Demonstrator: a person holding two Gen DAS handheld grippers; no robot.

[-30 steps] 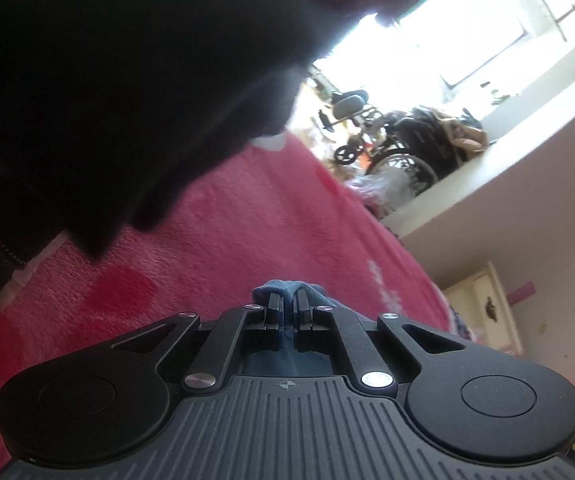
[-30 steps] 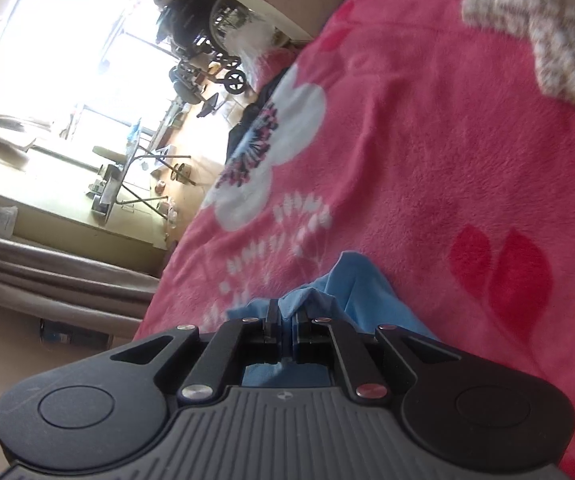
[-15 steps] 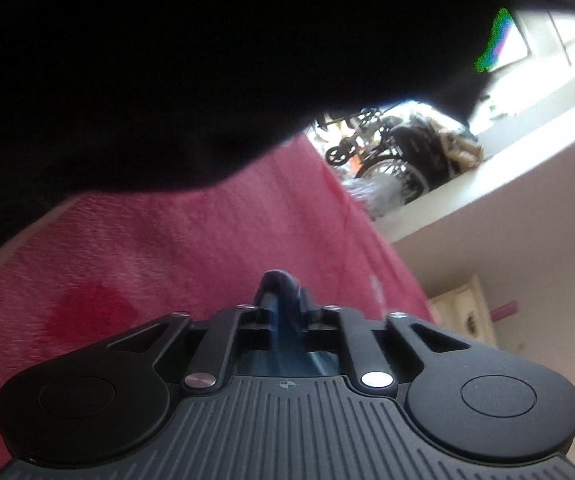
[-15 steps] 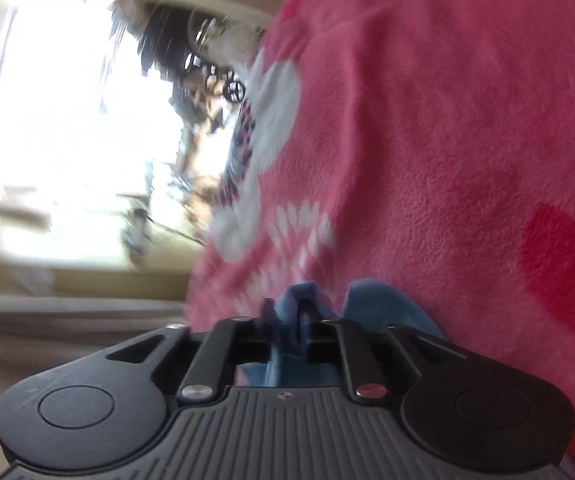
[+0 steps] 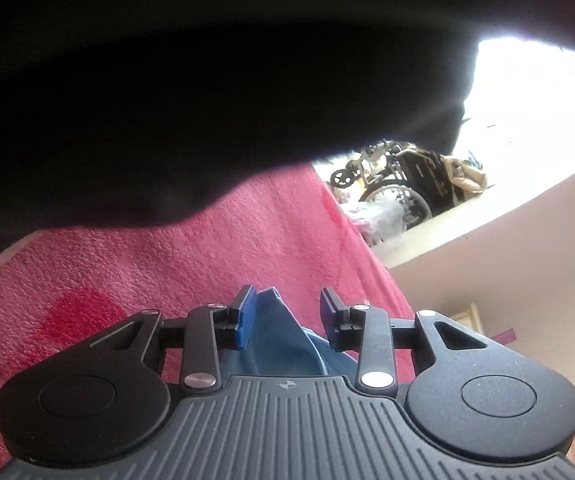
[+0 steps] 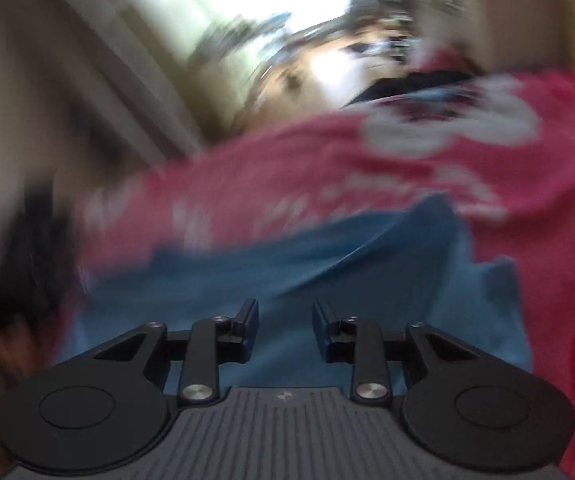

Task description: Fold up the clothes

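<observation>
Both hand-held grippers opened; pink blanket (image 5: 215, 264), wheelchair (image 5: 403, 184) behind.

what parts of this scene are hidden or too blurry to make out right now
- Left wrist view: a large black shape, very close to the lens, covers the upper half; what it is and what lies behind it cannot be told.
- Left wrist view: the blue cloth garment shows only between the open left gripper; the gripper body hides the rest.
- Right wrist view: motion blur smears the room and pink floral blanket; the garment's folds beyond the open right gripper are unclear.
</observation>
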